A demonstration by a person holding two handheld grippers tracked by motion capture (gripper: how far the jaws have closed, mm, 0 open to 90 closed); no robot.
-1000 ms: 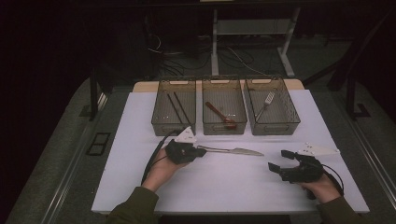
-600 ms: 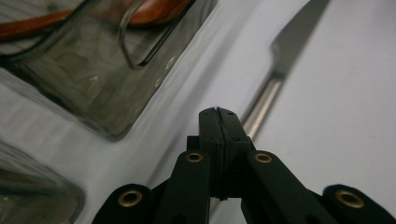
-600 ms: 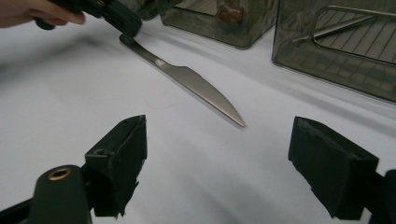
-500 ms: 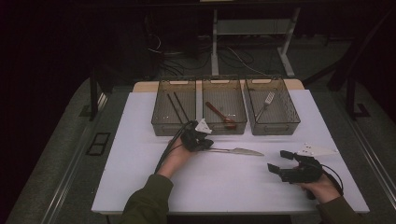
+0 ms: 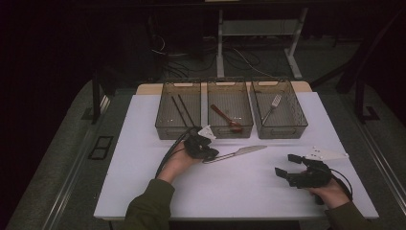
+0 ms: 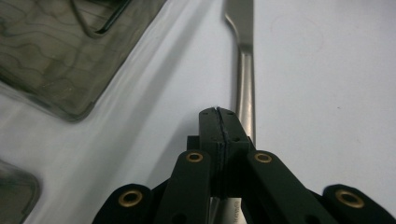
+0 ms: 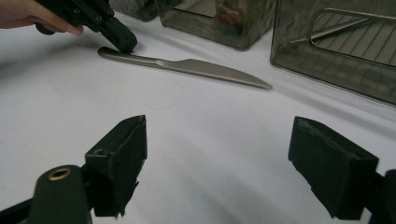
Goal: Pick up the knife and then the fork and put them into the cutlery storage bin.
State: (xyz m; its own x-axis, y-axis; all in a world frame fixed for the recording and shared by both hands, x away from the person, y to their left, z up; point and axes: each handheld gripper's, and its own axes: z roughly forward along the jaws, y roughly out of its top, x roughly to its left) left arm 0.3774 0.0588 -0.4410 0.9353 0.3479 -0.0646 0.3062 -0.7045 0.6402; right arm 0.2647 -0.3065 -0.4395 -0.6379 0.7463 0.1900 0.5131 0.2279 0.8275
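One item in hand: knife (image 5: 238, 153), all metal, lying flat on the white tabletop (image 5: 143, 143).
Knife position: middle of the tabletop, just short of the three bins along the far edge, nearest the centre bin (image 5: 230, 106).
Long axis: roughly parallel to the far edge; handle end toward the left edge, blade tip toward the right edge and tilted slightly to the far side.
Left gripper (image 5: 207, 152): jaws clenched together at the knife's handle end; in the left gripper view (image 6: 218, 126) the shut tips sit over the handle, the shaft running on ahead of them. Whether the handle is pinched or merely pressed from above cannot be told.
Right gripper (image 5: 283, 165): released, jaws spread wide and empty (image 7: 219, 163); resting near the right part of the near edge, well apart from the knife.
Direction from right gripper: knife (image 7: 187, 65) lies ahead toward the far edge and to the left, broadside on, blade tip the closer end.
Nearer hand: the left, already at the handle.
Bin contents: left bin (image 5: 178, 106), dark chopsticks (image 5: 182, 109); centre bin, wooden spoon (image 5: 226, 118); right bin (image 5: 280, 108), fork (image 5: 271, 106).
Judgement: any lift or slide turns on the handle end, so the left gripper is the one placed to act.
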